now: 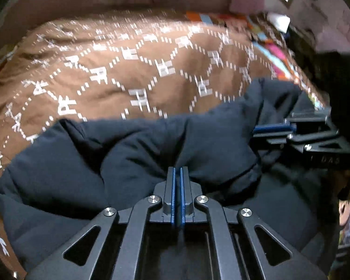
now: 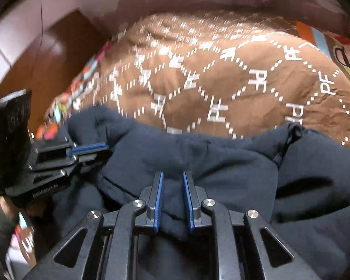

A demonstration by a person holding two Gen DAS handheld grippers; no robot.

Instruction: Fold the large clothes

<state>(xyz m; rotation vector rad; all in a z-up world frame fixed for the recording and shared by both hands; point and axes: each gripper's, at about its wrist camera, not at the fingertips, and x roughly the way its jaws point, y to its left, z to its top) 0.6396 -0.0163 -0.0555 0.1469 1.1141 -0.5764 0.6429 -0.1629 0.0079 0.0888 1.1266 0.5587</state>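
A dark navy garment is gripped by two grippers on a bed covered by a brown quilt.

The garment is bunched at the near edge of the quilt, whose white letter pattern is blurred. The left gripper is seen with its jaws together, a pinch of the garment's cloth between the blue pads. The right gripper is seen with its jaws slightly apart, a thick fold of the garment filling the gap and pressed by both pads. Each gripper is also seen from the side at the garment's edge in the other's view.
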